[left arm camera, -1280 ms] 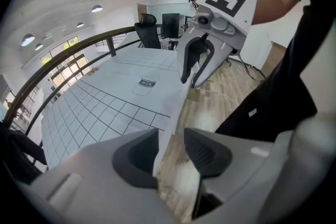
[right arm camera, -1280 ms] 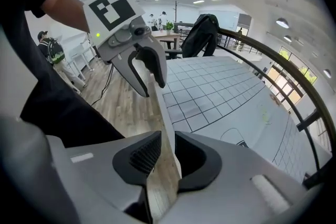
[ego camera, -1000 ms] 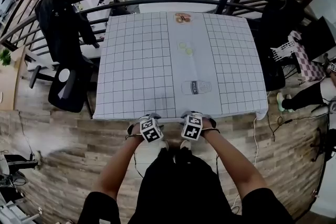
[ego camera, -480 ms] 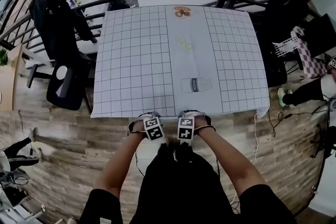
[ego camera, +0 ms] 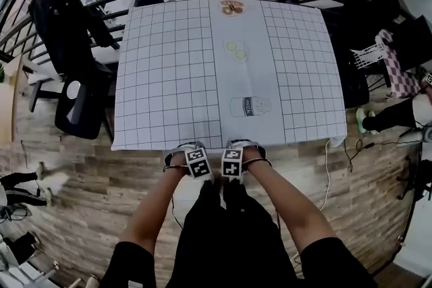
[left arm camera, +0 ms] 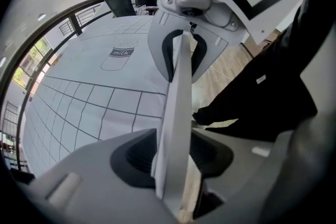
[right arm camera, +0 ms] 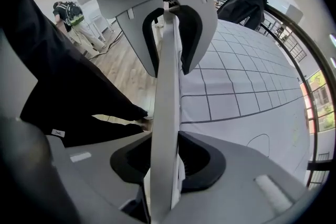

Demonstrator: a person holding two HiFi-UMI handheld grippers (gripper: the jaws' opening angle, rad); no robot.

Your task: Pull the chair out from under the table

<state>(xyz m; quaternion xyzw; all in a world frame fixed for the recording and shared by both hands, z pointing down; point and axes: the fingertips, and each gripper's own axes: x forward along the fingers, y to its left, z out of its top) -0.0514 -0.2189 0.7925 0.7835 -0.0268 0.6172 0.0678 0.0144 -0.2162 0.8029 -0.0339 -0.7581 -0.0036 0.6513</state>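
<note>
**Head view:** You stand at the near edge of the bench [ego camera: 169, 77]. Its cloth is ruled in squares, with a milk bottle [ego camera: 250, 106] drawn on the plain middle strip. Your left gripper [ego camera: 197, 166] and right gripper [ego camera: 231, 165] sit side by side just below that edge, both pointing down. They are over the chair [ego camera: 190, 193], whose pale seat shows between your forearms, close against the bench's near edge.

**Left gripper view:** The thin white chair back [left arm camera: 176, 113] runs between the jaws. They stand apart on either side of it, not clamped. The right gripper [left arm camera: 184, 44] straddles the same panel farther along.

**Right gripper view:** The chair back [right arm camera: 165, 113] again lies between the jaws, which are opening and leave a dark gap on its left side. The left gripper [right arm camera: 168, 34] sits astride the same panel ahead, and the cloth spreads away to the right.
</note>
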